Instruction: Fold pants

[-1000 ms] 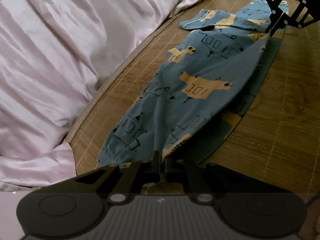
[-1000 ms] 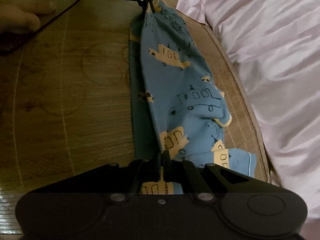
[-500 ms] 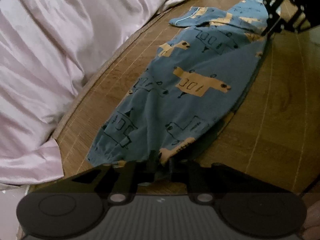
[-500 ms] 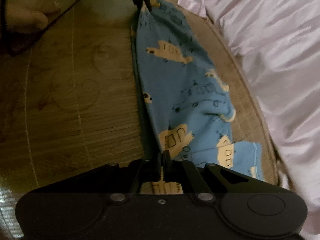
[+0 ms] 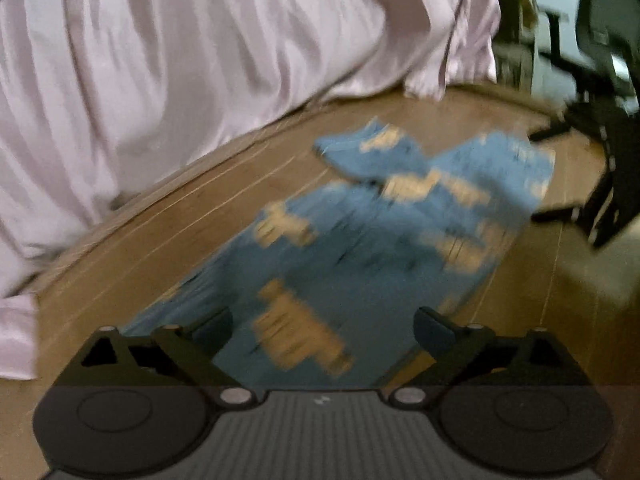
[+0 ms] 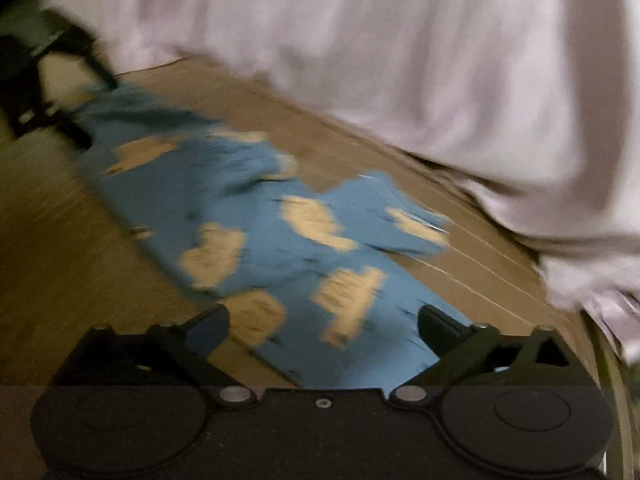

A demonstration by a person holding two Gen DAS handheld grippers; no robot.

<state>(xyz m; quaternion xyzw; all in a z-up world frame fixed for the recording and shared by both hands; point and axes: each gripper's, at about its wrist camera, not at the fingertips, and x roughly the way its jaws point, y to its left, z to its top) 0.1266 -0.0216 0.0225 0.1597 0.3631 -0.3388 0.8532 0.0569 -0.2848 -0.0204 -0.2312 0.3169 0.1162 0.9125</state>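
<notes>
The blue pants (image 5: 360, 240) with yellow vehicle prints lie on a woven mat, folded lengthwise; both views are motion-blurred. My left gripper (image 5: 324, 326) is open above the near end of the cloth, fingers wide apart, holding nothing. In the right wrist view the pants (image 6: 260, 220) stretch away to the upper left, and my right gripper (image 6: 324, 326) is open over their near end with the cloth lying loose between the fingers. The right gripper's black frame (image 5: 600, 184) shows at the far right of the left wrist view. The left gripper's frame (image 6: 36, 92) appears at the far left of the right wrist view.
A pale pink satin bed cover (image 5: 200, 60) hangs along one side of the mat (image 5: 200, 216), shown also as the bed cover (image 6: 400, 60) in the right wrist view. Bare mat (image 6: 60, 240) lies on the other side of the pants. Dark furniture (image 5: 600, 20) stands beyond.
Both grippers have opened and let go of the pants, which now lie flat on the mat. Both cameras have swung and lifted, blurring the views.
</notes>
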